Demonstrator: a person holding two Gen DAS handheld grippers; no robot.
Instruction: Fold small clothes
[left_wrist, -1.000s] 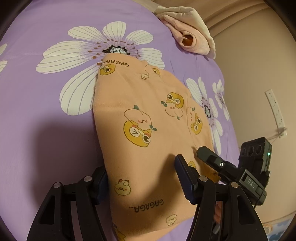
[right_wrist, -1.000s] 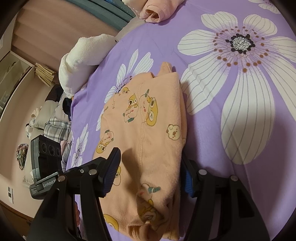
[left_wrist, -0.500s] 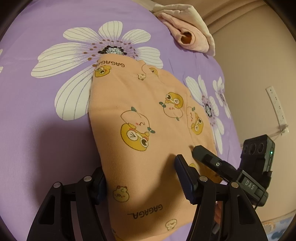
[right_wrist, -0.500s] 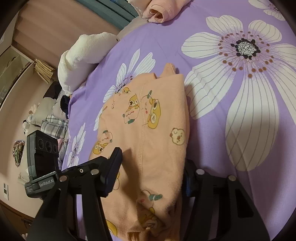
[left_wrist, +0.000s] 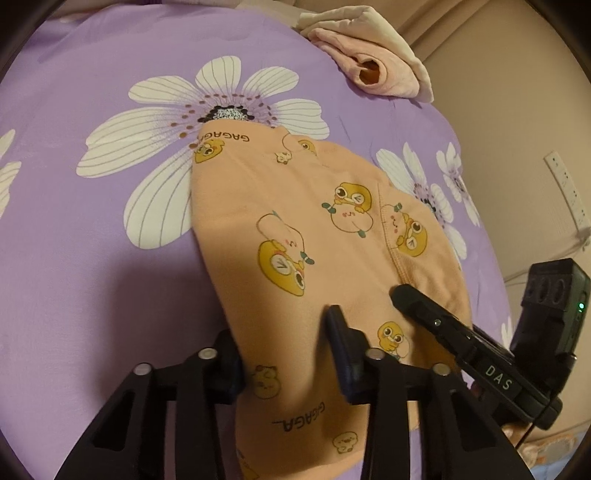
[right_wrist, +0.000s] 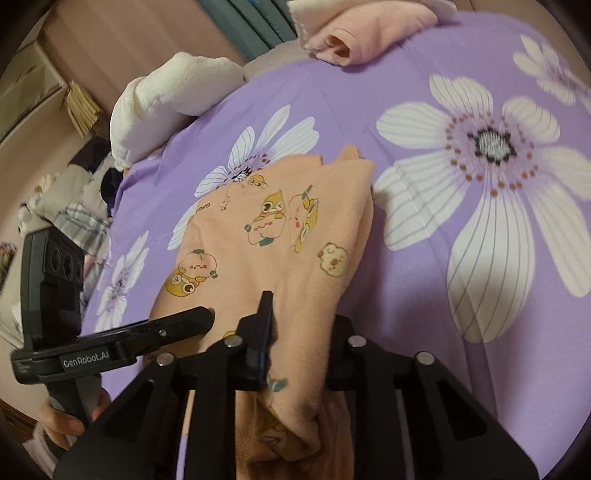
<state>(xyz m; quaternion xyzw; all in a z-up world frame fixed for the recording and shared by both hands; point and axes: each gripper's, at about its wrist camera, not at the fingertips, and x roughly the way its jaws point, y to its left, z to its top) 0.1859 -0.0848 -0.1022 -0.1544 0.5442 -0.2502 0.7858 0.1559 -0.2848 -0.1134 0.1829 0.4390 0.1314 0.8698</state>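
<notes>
Ok, I've got both grippers down on the near edge of the peach garment (left_wrist: 314, 221), the one w/ the yellow cartoon print, lying folded on the purple flowered bedsheet (left_wrist: 92, 258). Left gripper (left_wrist: 284, 347): its jaws have just been closing, cloth bunched between the pads, so I'm calling that a pinch on the near hem. Right gripper (right_wrist: 299, 332): same story, jaws have just been closing and the fabric is squeezed into a ridge between them, clamped on the garment's near right corner. In the right wrist view I can see my left gripper just beside it, w/ a hand (right_wrist: 62, 417) on its handle. Far side of the bed: a rolled pink cloth (left_wrist: 373, 70) at the edge, and a white pillow (right_wrist: 166, 99) further left.
</notes>
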